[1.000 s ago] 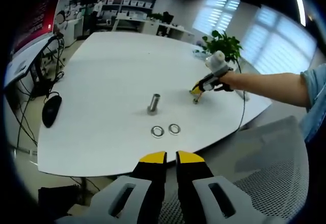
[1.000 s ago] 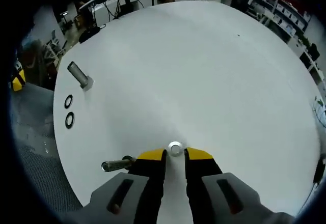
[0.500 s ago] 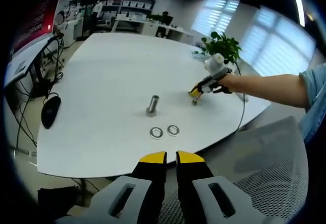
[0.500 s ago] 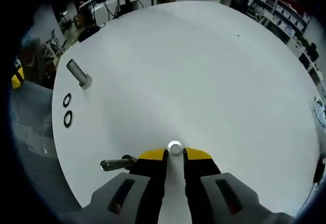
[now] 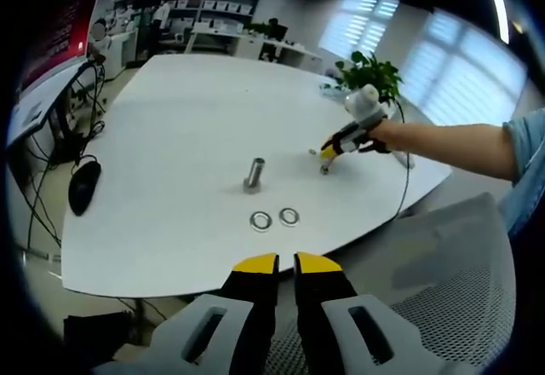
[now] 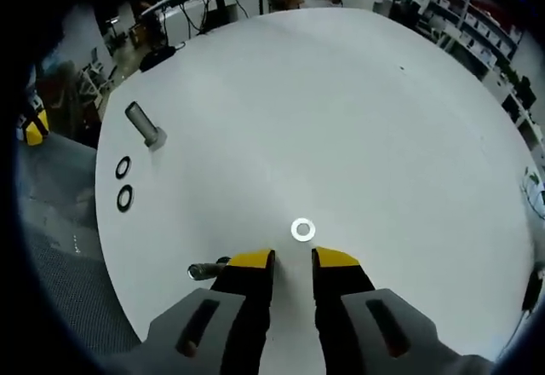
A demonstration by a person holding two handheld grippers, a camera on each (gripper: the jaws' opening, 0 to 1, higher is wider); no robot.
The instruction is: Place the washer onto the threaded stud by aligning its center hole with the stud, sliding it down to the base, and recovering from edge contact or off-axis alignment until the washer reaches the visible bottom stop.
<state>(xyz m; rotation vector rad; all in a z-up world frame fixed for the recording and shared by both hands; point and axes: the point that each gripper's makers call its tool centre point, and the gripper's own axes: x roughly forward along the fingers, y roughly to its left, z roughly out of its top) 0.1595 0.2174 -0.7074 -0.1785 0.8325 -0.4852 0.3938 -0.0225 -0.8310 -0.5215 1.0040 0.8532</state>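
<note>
The right gripper (image 6: 292, 260) hangs over the white table (image 6: 358, 119) with its yellow-tipped jaws a little apart and nothing between them. A washer (image 6: 302, 230) lies flat on the table just ahead of the jaw tips, not touching them. A small bolt (image 6: 207, 269) lies just beside the left jaw. The threaded stud (image 6: 146, 125) stands well apart from the washer, with two more washers (image 6: 124, 183) near its base. The left gripper (image 5: 286, 263) is off the table edge, jaws nearly closed and empty.
</note>
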